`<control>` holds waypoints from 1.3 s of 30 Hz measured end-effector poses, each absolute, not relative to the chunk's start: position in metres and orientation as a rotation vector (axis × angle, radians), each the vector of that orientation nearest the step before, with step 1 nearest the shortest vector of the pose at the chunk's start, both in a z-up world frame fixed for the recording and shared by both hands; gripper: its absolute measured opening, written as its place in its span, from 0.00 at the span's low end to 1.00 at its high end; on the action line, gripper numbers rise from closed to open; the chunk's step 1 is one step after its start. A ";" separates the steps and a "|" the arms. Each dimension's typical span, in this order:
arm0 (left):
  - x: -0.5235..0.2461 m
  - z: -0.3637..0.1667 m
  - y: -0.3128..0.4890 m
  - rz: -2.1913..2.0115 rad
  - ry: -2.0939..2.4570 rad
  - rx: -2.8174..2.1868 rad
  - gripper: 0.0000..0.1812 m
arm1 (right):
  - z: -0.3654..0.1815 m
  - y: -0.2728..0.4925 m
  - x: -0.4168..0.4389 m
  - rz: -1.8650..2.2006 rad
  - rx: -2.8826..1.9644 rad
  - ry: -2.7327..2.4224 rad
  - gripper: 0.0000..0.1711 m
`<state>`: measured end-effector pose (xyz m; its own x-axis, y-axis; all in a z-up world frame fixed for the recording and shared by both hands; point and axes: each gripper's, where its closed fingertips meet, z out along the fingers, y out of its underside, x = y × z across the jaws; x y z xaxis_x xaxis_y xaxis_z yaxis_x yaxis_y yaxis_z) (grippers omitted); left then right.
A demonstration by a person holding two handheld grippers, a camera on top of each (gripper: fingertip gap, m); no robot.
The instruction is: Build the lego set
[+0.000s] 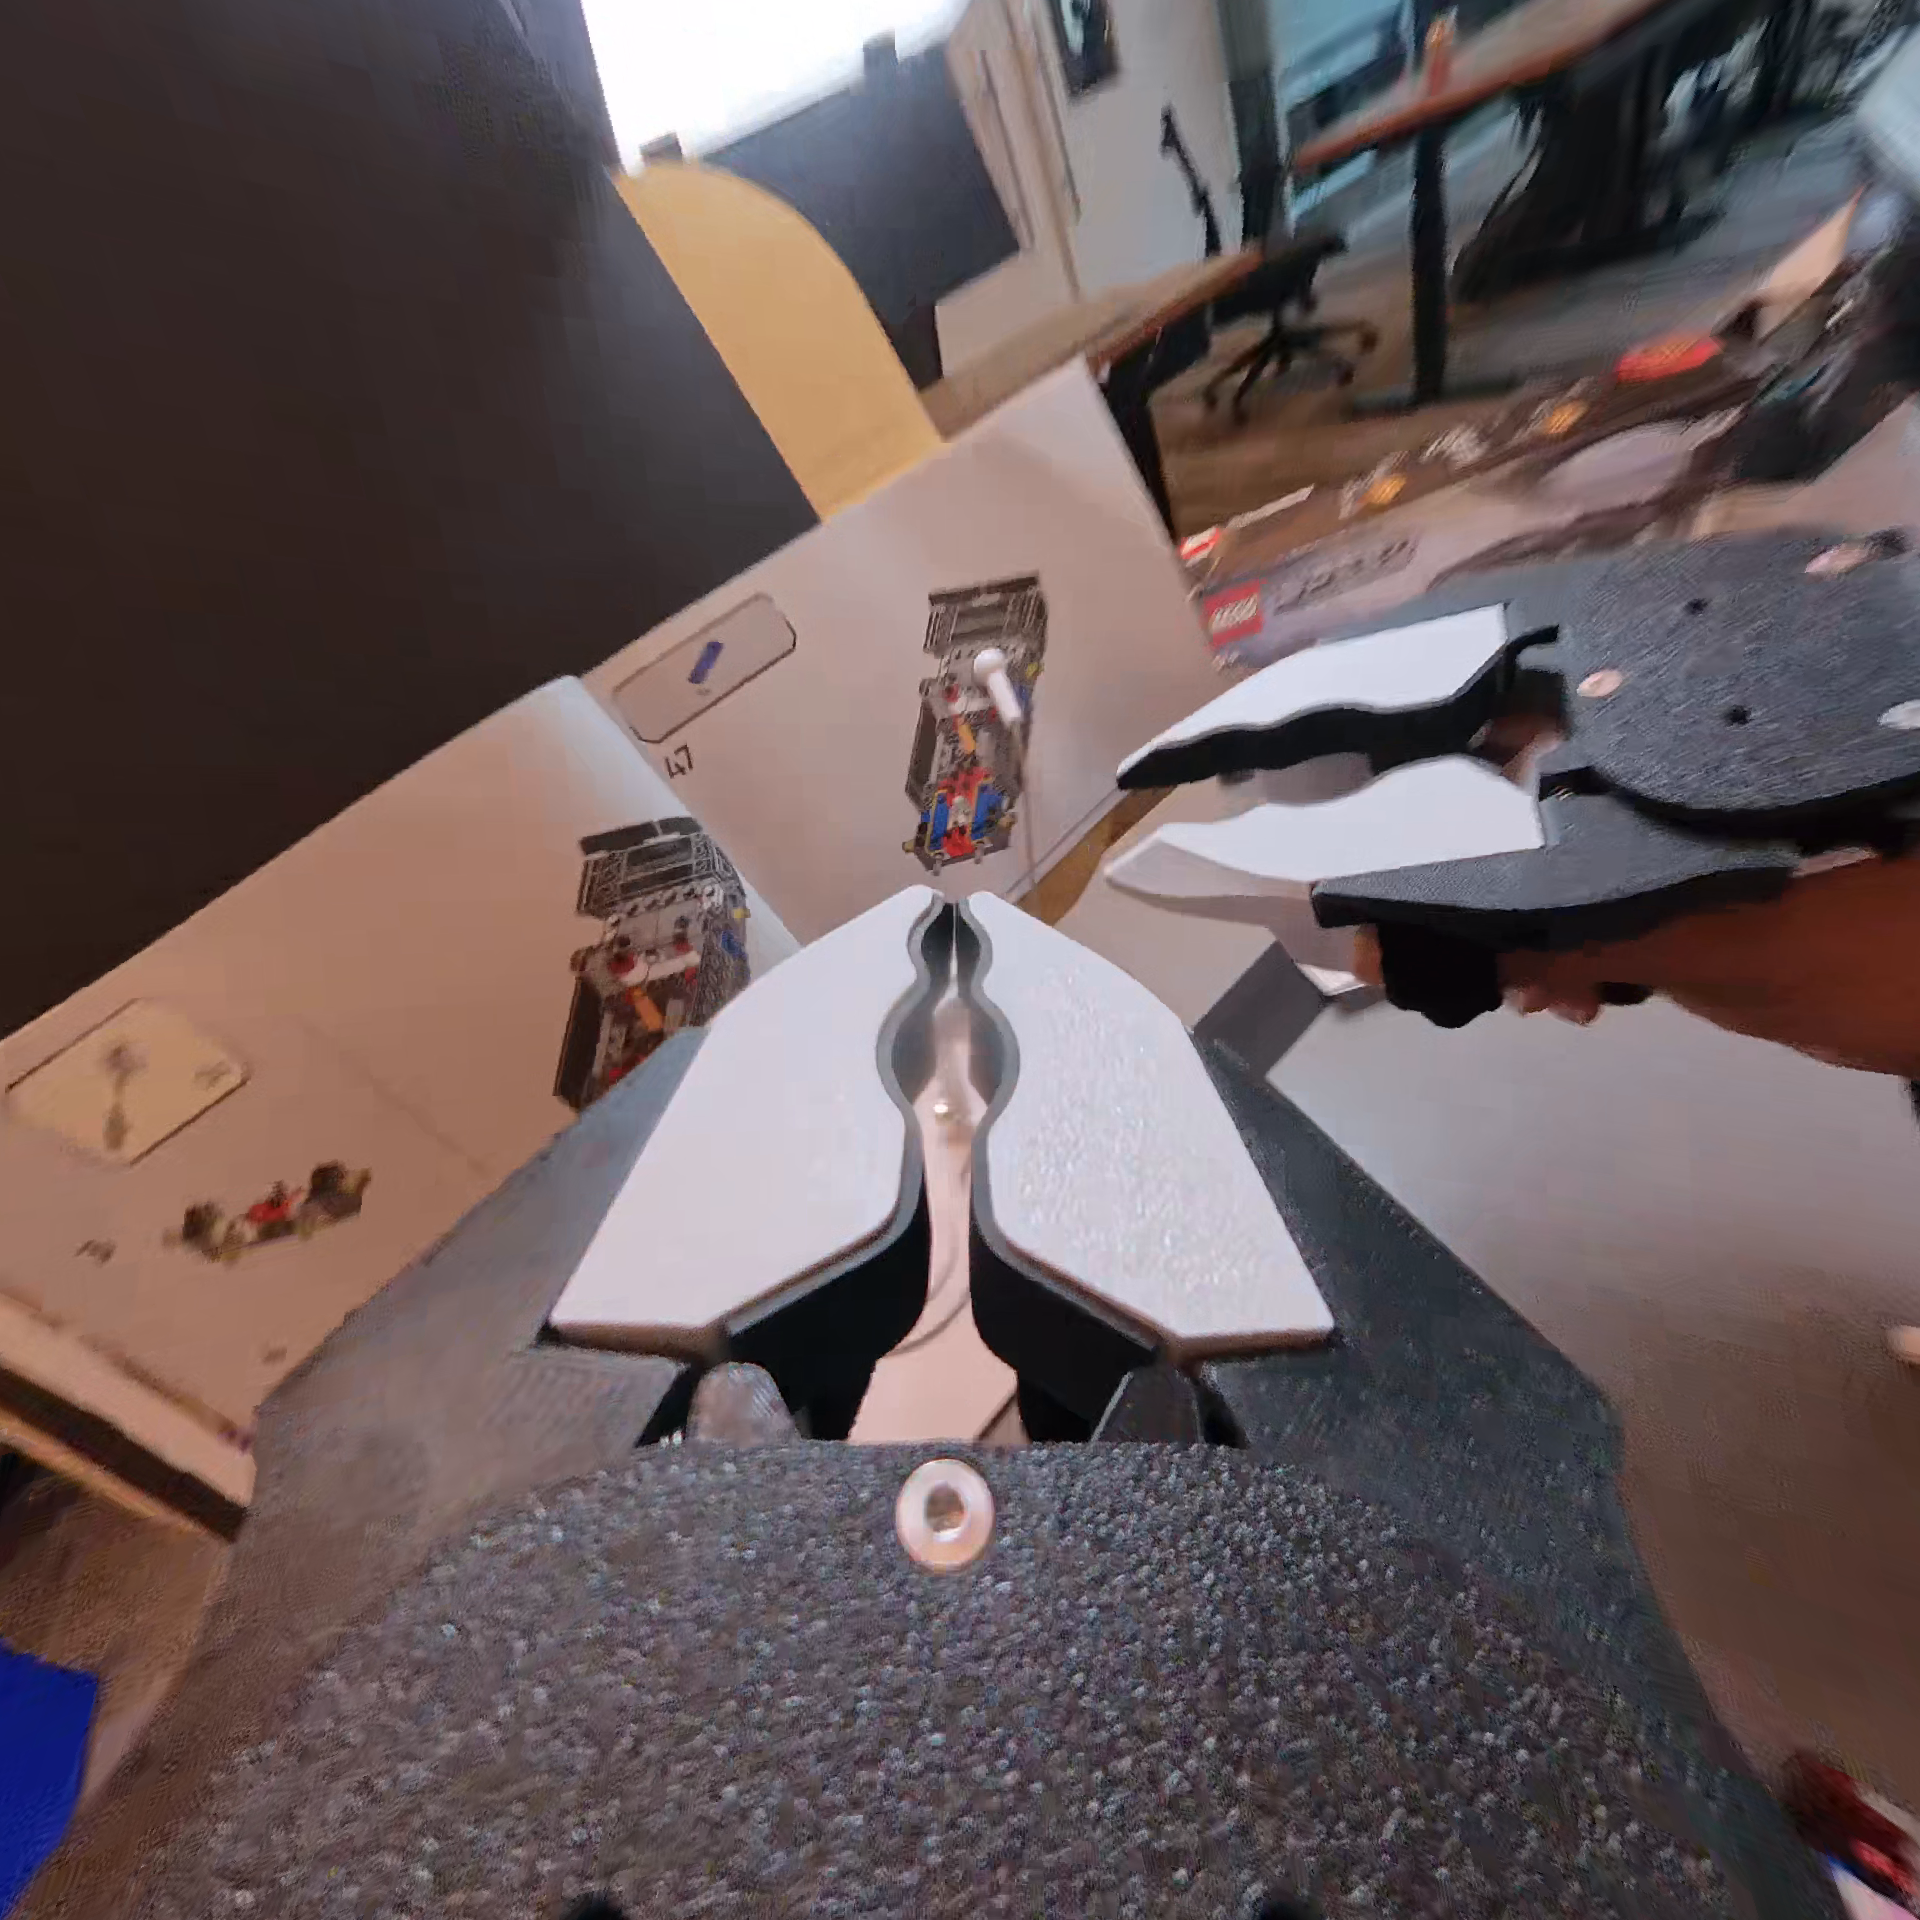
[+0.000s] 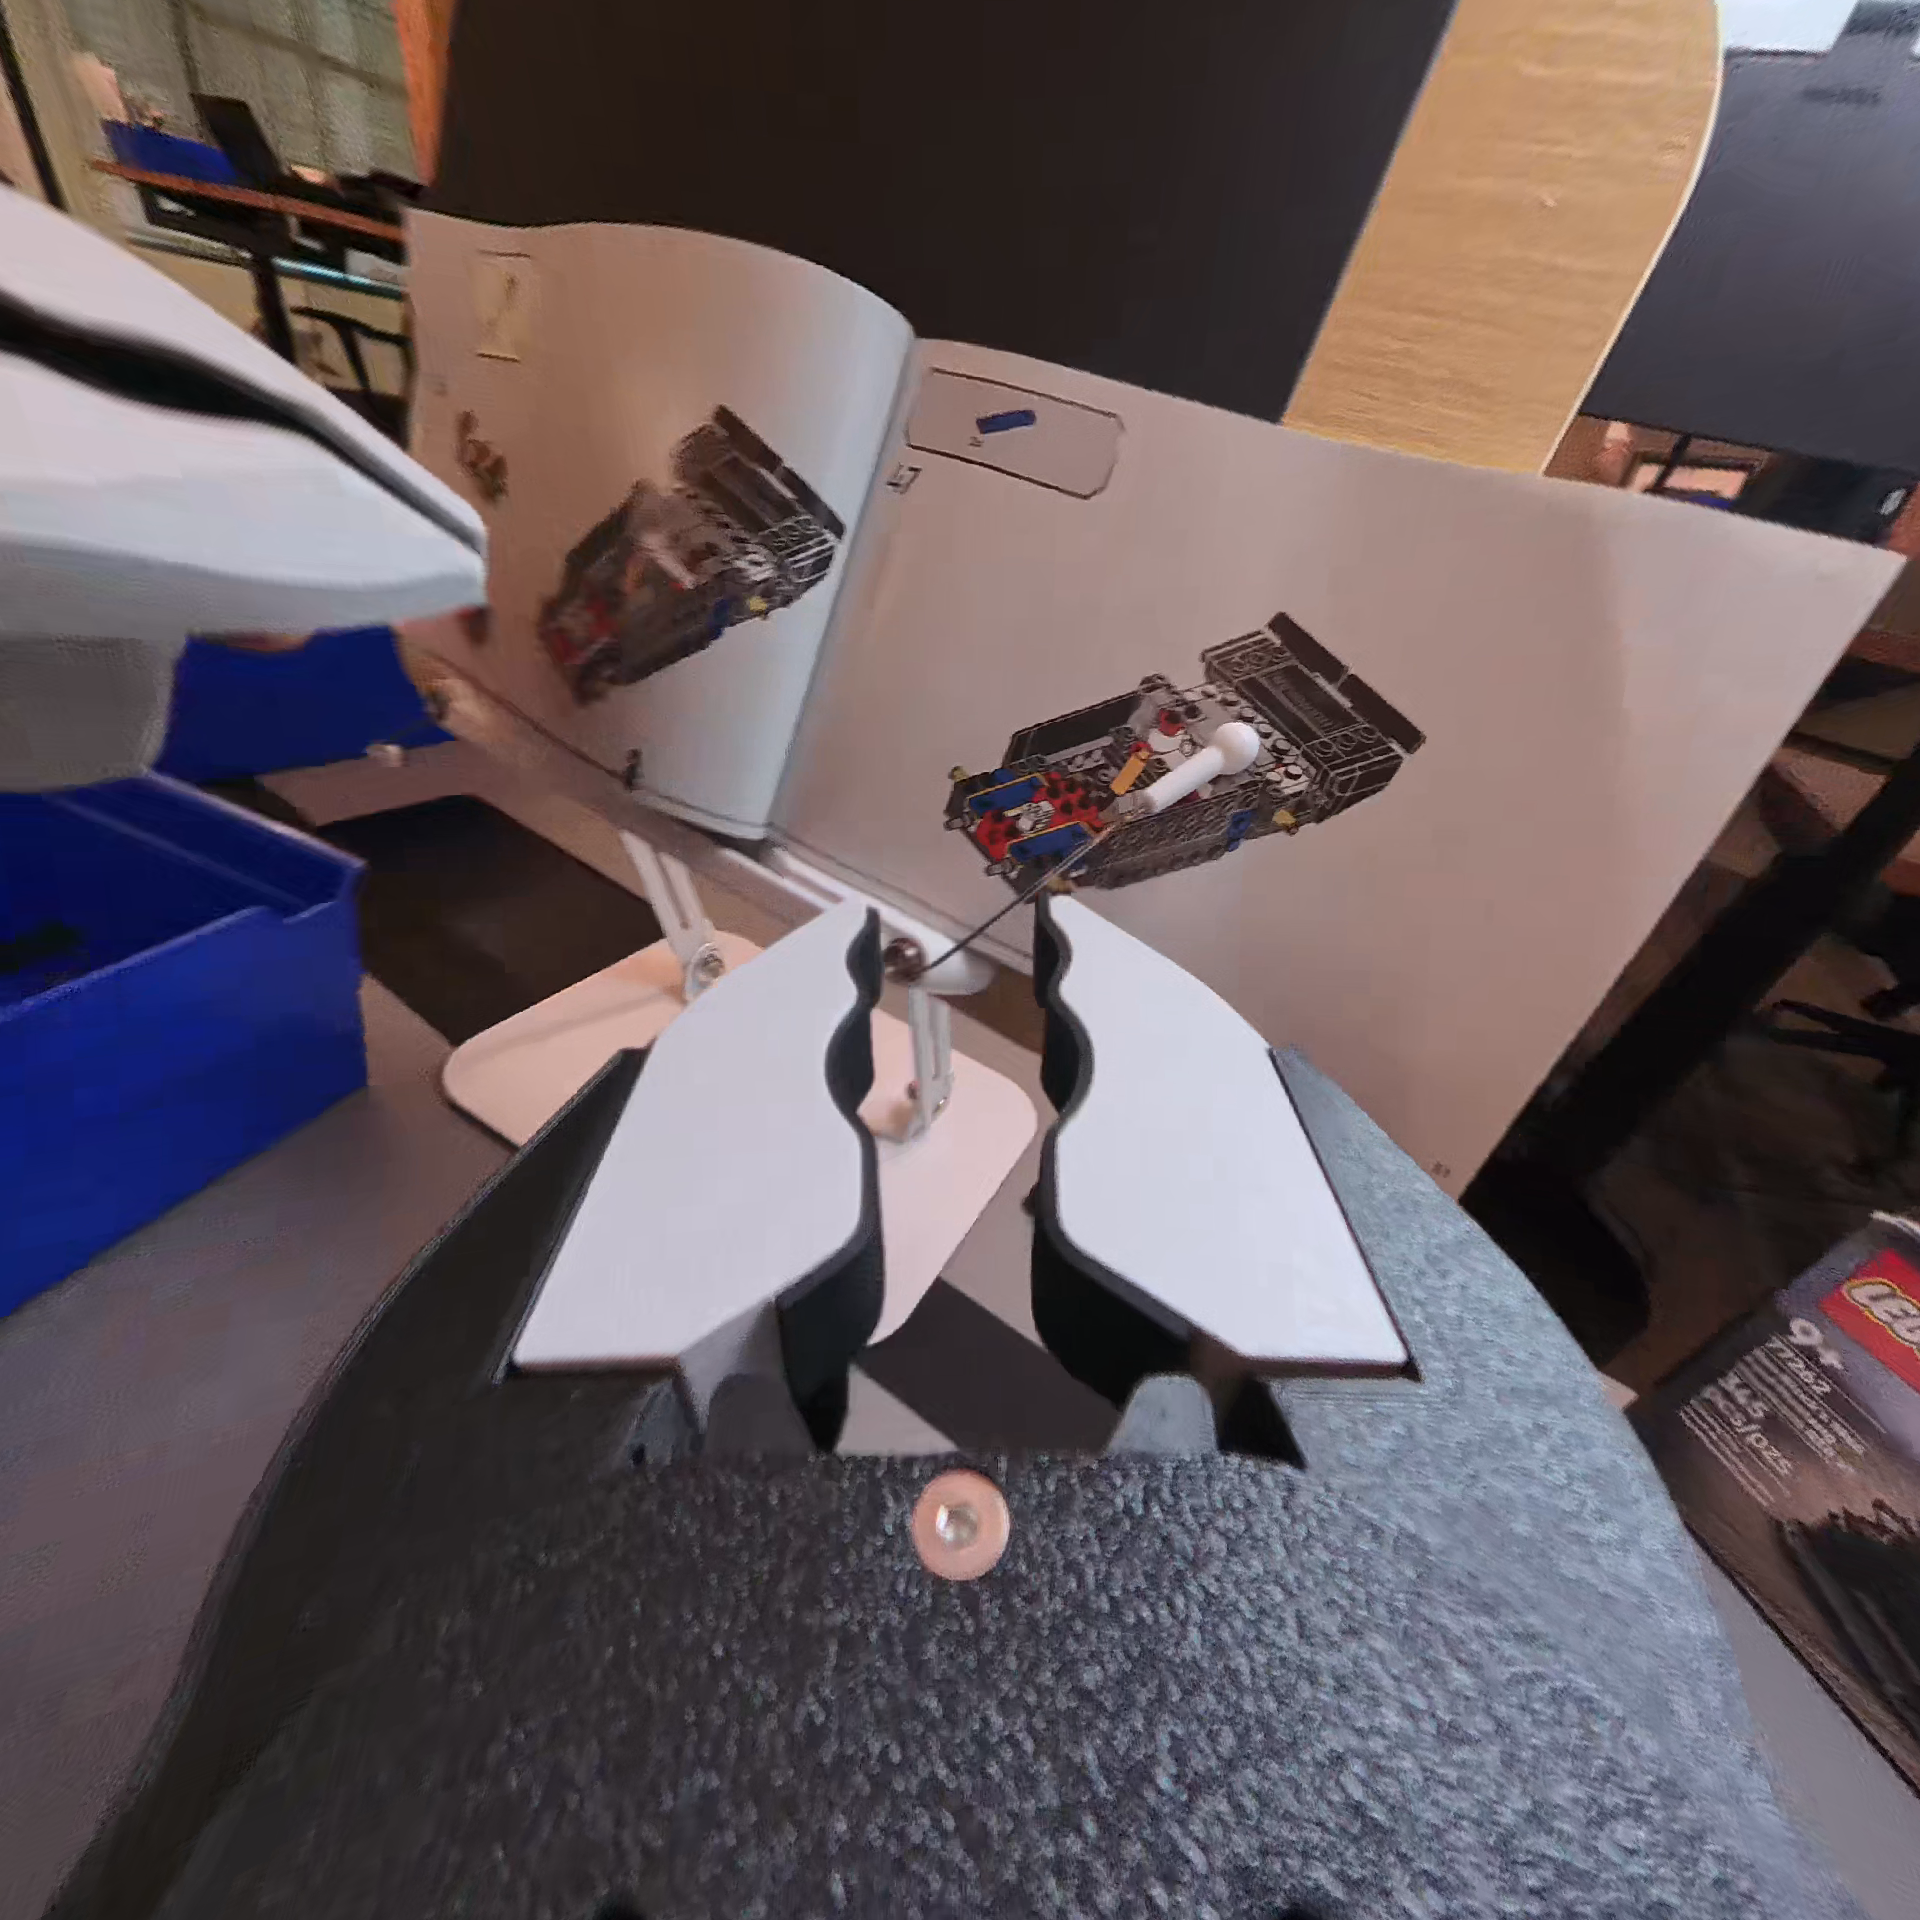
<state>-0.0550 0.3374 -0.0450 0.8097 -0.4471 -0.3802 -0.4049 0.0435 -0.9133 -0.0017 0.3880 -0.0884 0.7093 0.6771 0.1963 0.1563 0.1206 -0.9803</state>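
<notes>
The left gripper (image 1: 951, 906) has its fingers pressed together with nothing between them. The right gripper (image 2: 956, 920) has its fingers spread, also empty, and it is held in the air to the right of the left fingers. Between the right fingers lies the white stand (image 2: 966, 1122), its plate edge reaching back under them. Just beyond both fingertips one instruction booklet (image 2: 1351, 623) stands open on two pages, its lower edge close ahead. Only the right wrist view shows the blue bin (image 2: 208, 997), left of the fingers. One lego box (image 1: 1309, 582) lies right of the booklet, at the table edge. No loose bricks are visible.
</notes>
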 end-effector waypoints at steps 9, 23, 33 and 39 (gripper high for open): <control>-0.065 -0.065 0.157 -0.332 0.760 -1.465 0.00 | -0.141 0.207 0.013 0.590 -1.489 -1.253 0.19; -0.021 -0.247 0.065 -0.451 1.251 -1.732 0.20 | -0.256 0.055 0.010 0.453 -1.450 -1.810 0.16; -0.019 -0.268 0.061 -0.353 1.336 -1.756 0.17 | -0.276 0.054 0.004 0.250 -1.401 -1.929 0.11; -0.018 -0.276 0.058 -0.333 1.373 -1.774 0.13 | -0.279 0.060 0.004 0.222 -1.466 -2.032 0.08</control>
